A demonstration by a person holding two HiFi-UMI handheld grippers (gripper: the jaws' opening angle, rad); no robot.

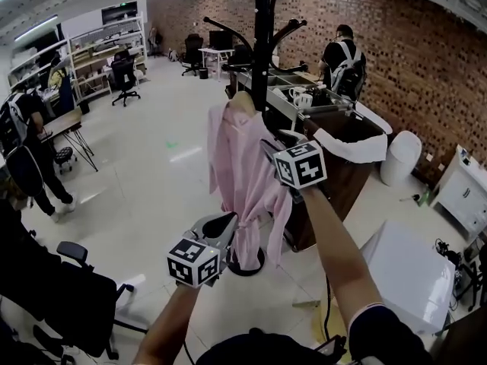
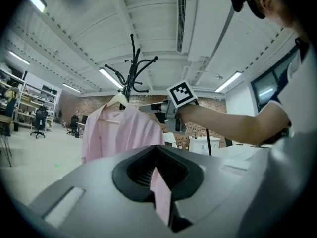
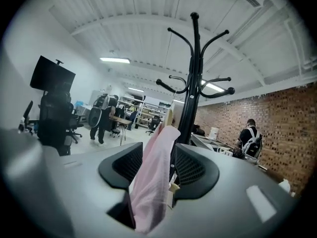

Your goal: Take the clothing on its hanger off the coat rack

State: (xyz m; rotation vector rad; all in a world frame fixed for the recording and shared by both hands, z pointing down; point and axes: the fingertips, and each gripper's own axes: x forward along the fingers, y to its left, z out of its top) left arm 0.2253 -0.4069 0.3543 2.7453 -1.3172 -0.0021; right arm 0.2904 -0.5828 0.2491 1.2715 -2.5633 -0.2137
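Starting with the pink shirt (image 1: 240, 166): hangs full length at the middle of the head view from a pale wooden hanger (image 1: 242, 101), hooked at twelve o'clock onto the black coat rack (image 1: 262, 52), not yet lifted off. Looks light, thin and limp; likely to fold, slide and swing rather than hold any shape, so of little use as a handle for lifting. Better taken by the hanger, judged the only stiff part: by the shoulder bar through the cloth, or near the neck under the hook, then raised toward twelve o'clock to clear the rack arm before drawing away. Worth guarding against the smooth cloth slipping off the sloped shoulders if tilted. At seven o'clock of the shirt, the left gripper (image 1: 226, 223): pinched together on a narrow fold low on the shirt, seen in its own view as a pink strip running down into the closed slot. At two o'clock, the right gripper (image 1: 275, 144): spread wide, straddling the shoulder with pink cloth and the hanger's pale end loose between the pads, pressing on neither. Farther out at three o'clock, a brown bin (image 1: 338, 181) with a white liner; at eight o'clock, a black office chair (image 1: 76, 280).
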